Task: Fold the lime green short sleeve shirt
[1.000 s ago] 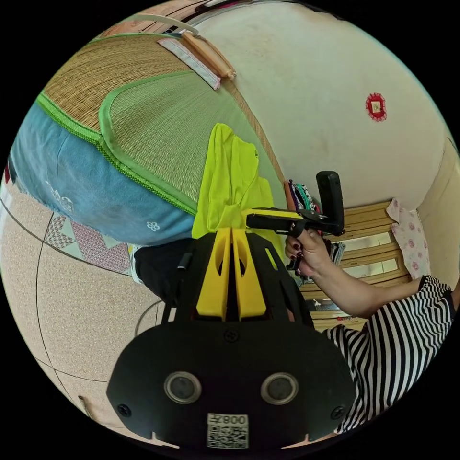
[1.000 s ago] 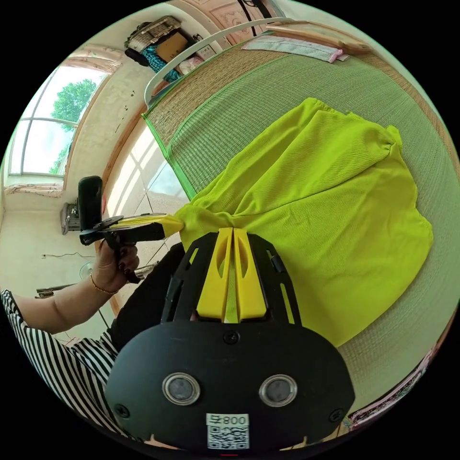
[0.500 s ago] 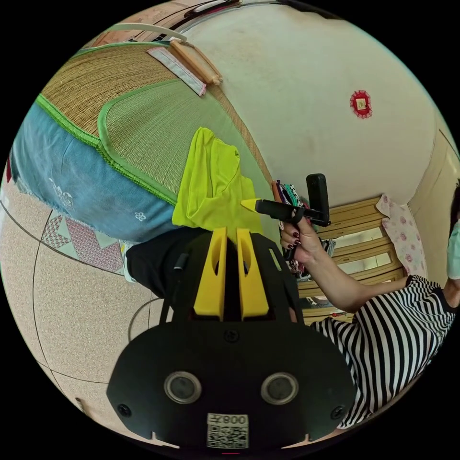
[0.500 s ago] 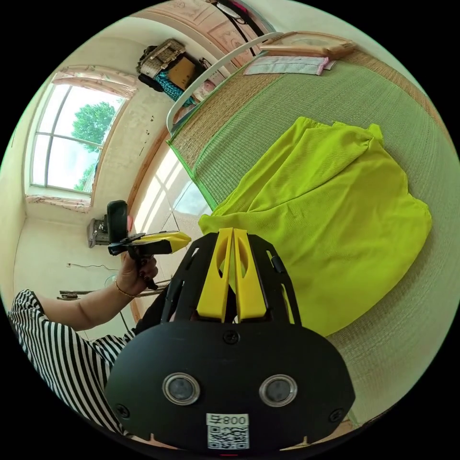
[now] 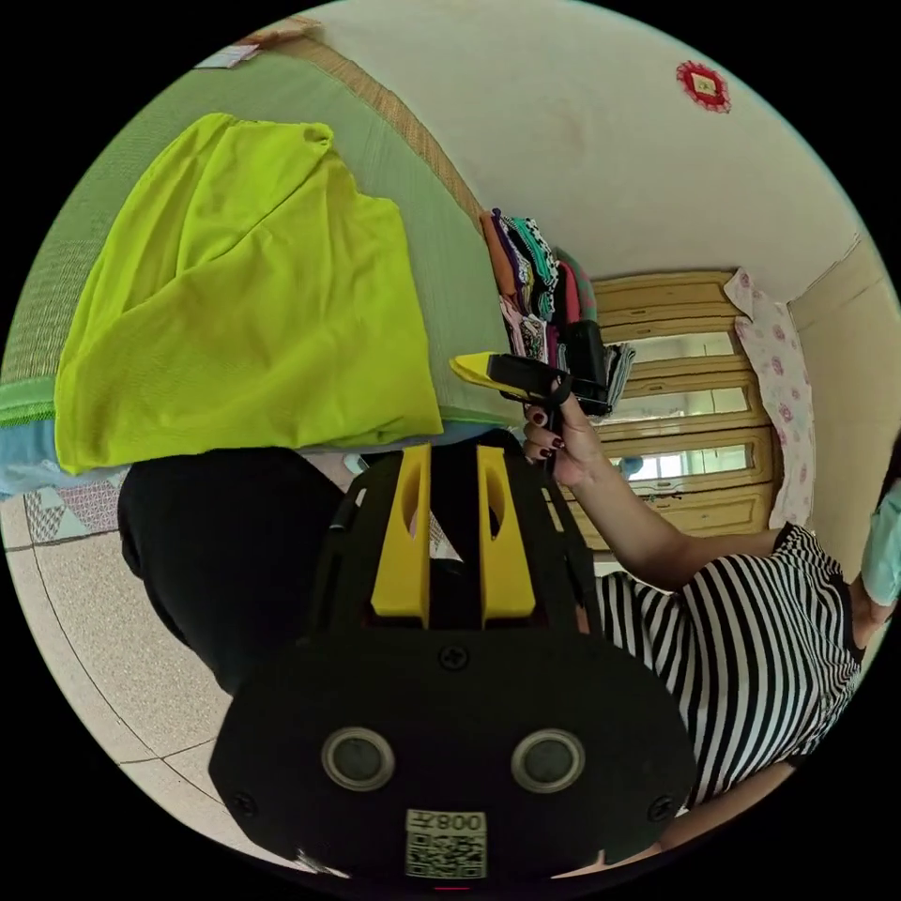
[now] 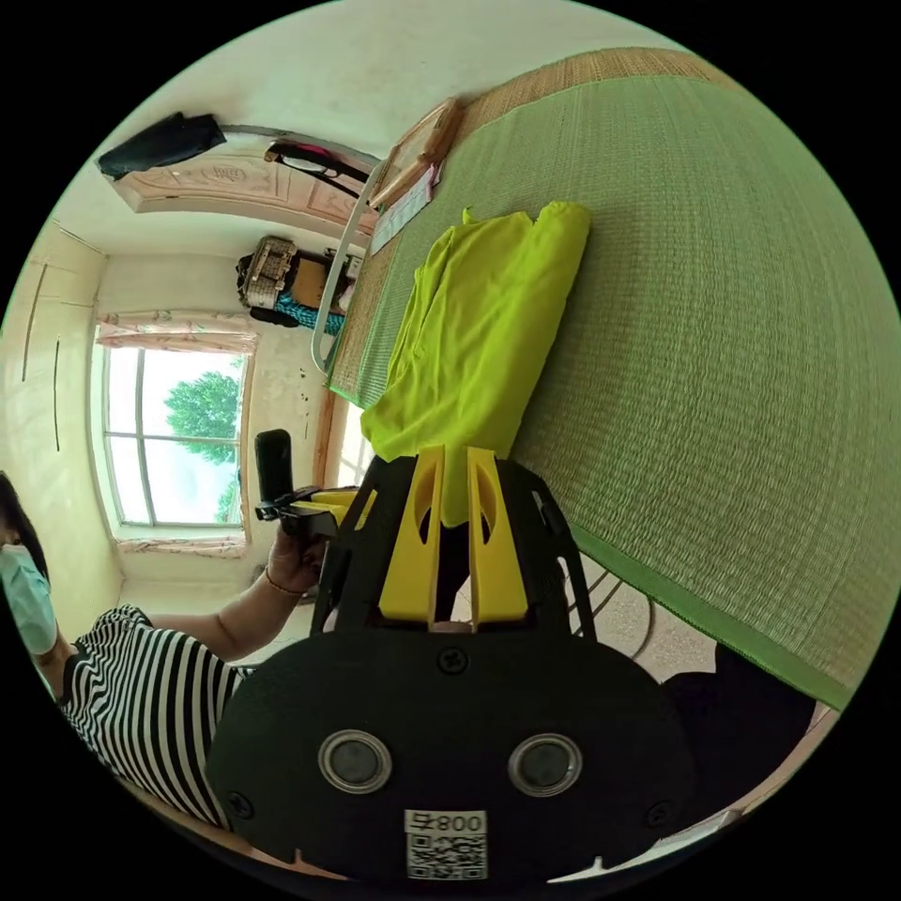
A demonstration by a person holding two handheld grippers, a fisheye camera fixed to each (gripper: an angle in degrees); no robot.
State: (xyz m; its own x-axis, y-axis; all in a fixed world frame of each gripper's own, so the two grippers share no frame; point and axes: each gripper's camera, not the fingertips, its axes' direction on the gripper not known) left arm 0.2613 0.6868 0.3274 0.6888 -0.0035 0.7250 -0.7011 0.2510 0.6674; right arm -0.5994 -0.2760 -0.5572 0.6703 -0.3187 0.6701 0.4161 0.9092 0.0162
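The lime green shirt lies folded over on the green woven mat, its near edge at the mat's border. My left gripper hovers just off that edge, open, with nothing between its jaws. A hand holds my right gripper to the right of the shirt, apart from it. In the right gripper view the shirt runs away along the mat. There my right gripper stands open at the shirt's near end, and my left gripper is held off to the left.
A stack of folded clothes stands on the mat against the wall. Behind it is a wooden cabinet. A person in a striped top stands close by, dark trousers at the bed's edge. A window and tiled floor are beyond.
Both grippers were shut on the shirt's near edge a second ago. They have let go and drawn back, and the shirt now rests on the mat.
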